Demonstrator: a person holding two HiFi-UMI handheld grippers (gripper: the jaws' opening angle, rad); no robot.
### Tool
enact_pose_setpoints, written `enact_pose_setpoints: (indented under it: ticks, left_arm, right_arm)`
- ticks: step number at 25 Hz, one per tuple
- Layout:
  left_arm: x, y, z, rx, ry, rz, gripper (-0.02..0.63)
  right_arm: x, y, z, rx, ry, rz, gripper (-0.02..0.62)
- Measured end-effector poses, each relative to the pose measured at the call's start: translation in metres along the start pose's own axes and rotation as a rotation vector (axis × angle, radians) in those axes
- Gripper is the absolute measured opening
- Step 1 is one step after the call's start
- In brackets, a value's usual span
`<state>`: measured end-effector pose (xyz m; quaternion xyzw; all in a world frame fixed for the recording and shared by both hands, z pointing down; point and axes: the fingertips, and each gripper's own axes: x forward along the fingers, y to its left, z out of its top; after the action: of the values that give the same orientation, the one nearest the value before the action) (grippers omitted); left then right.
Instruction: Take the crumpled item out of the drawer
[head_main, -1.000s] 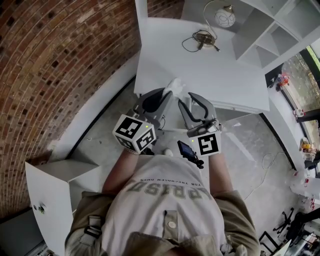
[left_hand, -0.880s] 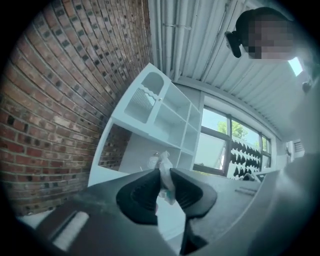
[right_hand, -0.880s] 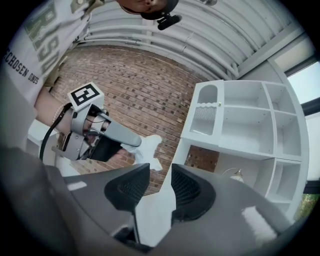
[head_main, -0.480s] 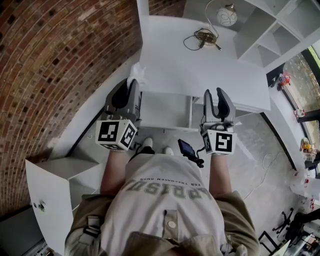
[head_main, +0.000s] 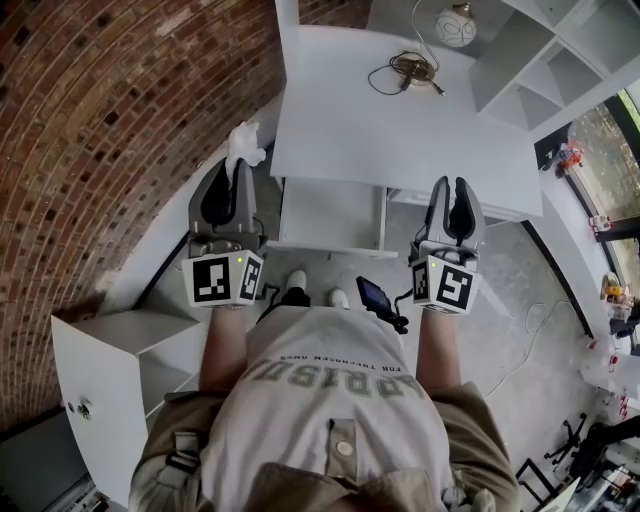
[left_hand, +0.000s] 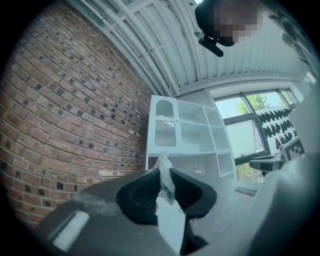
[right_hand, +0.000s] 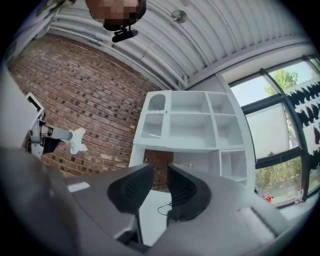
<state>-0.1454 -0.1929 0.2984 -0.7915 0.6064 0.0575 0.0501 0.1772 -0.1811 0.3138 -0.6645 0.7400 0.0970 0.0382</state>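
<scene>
The crumpled item (head_main: 243, 145) is a white wad with some green print. In the left gripper view it (left_hand: 165, 181) sits pinched between the dark jaws of my left gripper (left_hand: 165, 189). In the head view the left gripper (head_main: 237, 168) holds it up to the left of the open white drawer (head_main: 330, 215), near the brick wall. My right gripper (head_main: 450, 186) hovers right of the drawer. Its jaws have just been closing, a narrow gap remains and nothing is between them (right_hand: 160, 187). The right gripper view also shows the wad (right_hand: 78, 140) at far left.
The drawer hangs under a white desk (head_main: 400, 120) that carries a lamp (head_main: 455, 26) and a coiled cable (head_main: 405, 70). White shelving (head_main: 545, 60) stands at back right. A brick wall (head_main: 100, 120) runs along the left, and a white cabinet (head_main: 100, 370) is at lower left.
Both grippers pulled back from the drawer and spread apart. The left one carried the crumpled item out and to the left; the right one swung right, and its jaws stand closer together.
</scene>
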Motion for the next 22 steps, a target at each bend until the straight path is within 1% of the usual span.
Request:
enact_pose_setpoints:
  ticks: [1,4,8,11,22]
  left_arm:
    - [-0.001,0.0,-0.001,0.0,0.002,0.001,0.071]
    - [-0.003,0.001,-0.003,0.0,0.006,0.003,0.071]
    - [-0.004,0.004,-0.008,0.016,0.011,0.014,0.071]
    - [-0.005,0.006,-0.011,0.017,0.016,0.018,0.071]
    - [-0.002,0.006,-0.01,0.037,0.008,0.014,0.071]
  right_arm:
    - [-0.001,-0.001,0.0,-0.003,0.001,-0.007,0.076]
    - [-0.002,-0.002,0.001,-0.019,0.005,-0.018,0.041]
    - [-0.003,-0.004,0.002,-0.016,0.0,-0.038,0.015]
    - [-0.004,-0.004,0.003,-0.016,-0.003,-0.043,0.005]
    - [0.0,-0.003,0.014,-0.005,-0.029,-0.049,0.003]
